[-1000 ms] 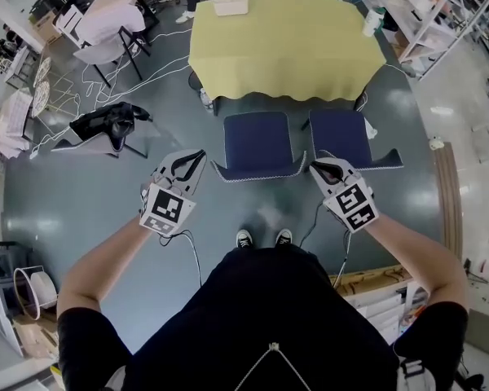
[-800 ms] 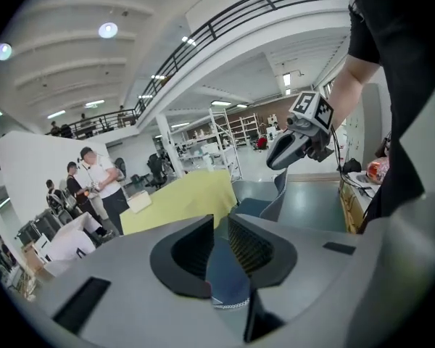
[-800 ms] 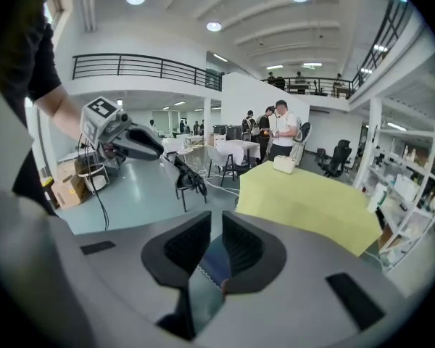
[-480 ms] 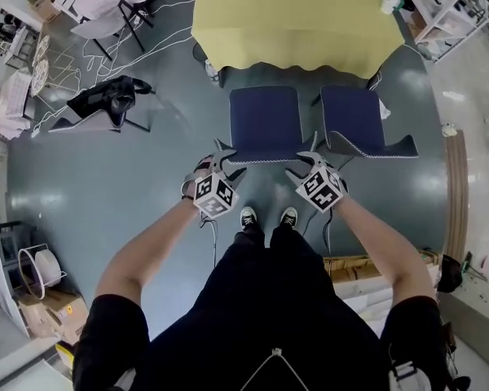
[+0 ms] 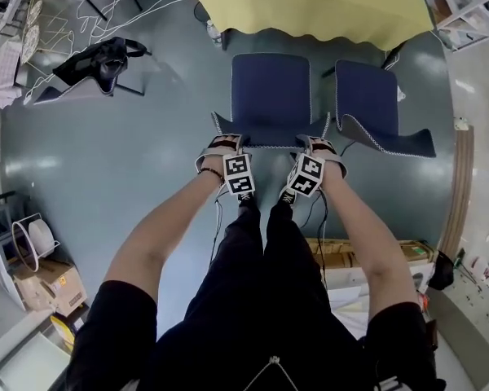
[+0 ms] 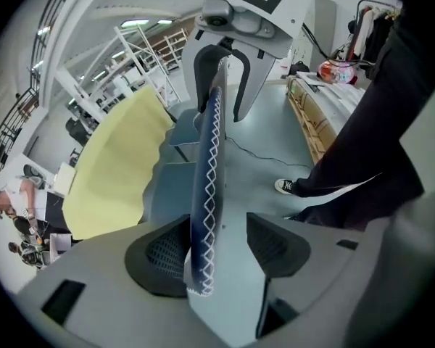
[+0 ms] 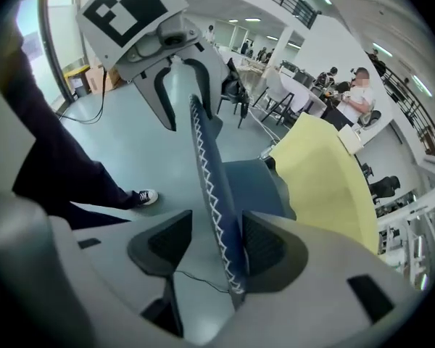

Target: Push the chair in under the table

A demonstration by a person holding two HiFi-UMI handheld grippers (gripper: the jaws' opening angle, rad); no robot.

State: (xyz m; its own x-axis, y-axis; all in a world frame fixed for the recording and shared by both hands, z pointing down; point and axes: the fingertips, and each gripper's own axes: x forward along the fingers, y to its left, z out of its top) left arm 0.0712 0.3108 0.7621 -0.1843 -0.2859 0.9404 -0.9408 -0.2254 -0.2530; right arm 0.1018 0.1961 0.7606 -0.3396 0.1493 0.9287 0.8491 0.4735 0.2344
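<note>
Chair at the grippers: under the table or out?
Out. The chair shows its whole seat, clear of the table edge.

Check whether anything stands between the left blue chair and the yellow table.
Nothing visible does: the floor strip between the left blue chair and the yellow table is bare; the second chair stands beside it.

I see that the person wears a black shirt (image 5: 269,336) with short sleeves (image 5: 114,320) and black trousers (image 5: 257,251). The sneakers (image 6: 284,186) are black with white soles. A dark band (image 5: 213,172) circles the left wrist. Thin dark cables (image 5: 218,221) hang at 10 and 2 o'clock from the trousers.
</note>
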